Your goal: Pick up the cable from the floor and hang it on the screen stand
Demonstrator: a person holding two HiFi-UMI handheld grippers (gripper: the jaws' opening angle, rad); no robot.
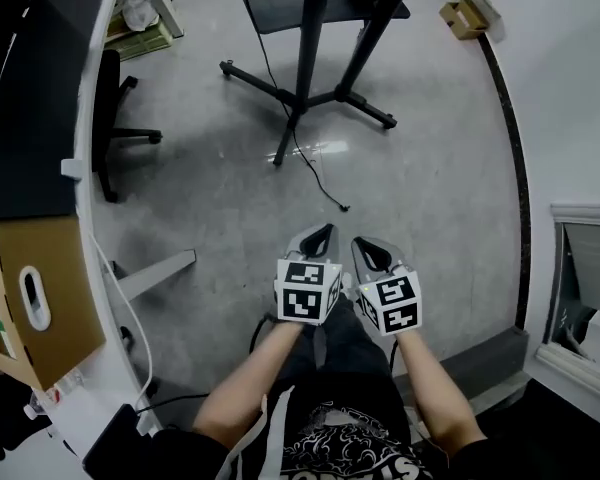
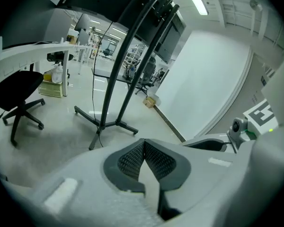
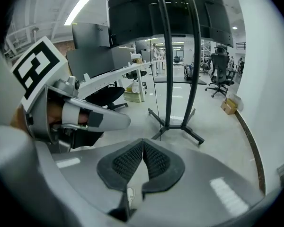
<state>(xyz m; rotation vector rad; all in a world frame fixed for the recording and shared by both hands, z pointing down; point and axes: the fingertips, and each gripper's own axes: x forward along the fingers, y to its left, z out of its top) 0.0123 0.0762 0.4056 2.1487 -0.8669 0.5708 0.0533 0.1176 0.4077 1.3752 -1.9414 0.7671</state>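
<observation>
Grey polished floor (image 1: 440,168) fills the head view, and on it a thin black cable (image 1: 315,173) trails from the foot of the black screen stand (image 1: 308,38) at upper centre. Its free end rests on the floor just above the two grippers in the frame, clear of both and touching neither. The cable's length runs diagonally from upper left to lower right, with the loose end pointing to the lower right. The left gripper (image 1: 320,236) and right gripper (image 1: 375,255) sit side by side at centre frame, jaws aimed up the frame toward the stand. In the left gripper view the left gripper (image 2: 144,143) has its ribbed pads pressed together with nothing between them. The right gripper view shows the right gripper (image 3: 142,143) likewise closed and empty. The left forearm (image 1: 245,393) and right forearm (image 1: 435,383) rise bare from the bottom edge and converge, each hand tucked behind its marker cube (image 1: 307,290). A black office chair (image 1: 110,118) and a curved white desk (image 1: 80,168) stand at the left edge.
</observation>
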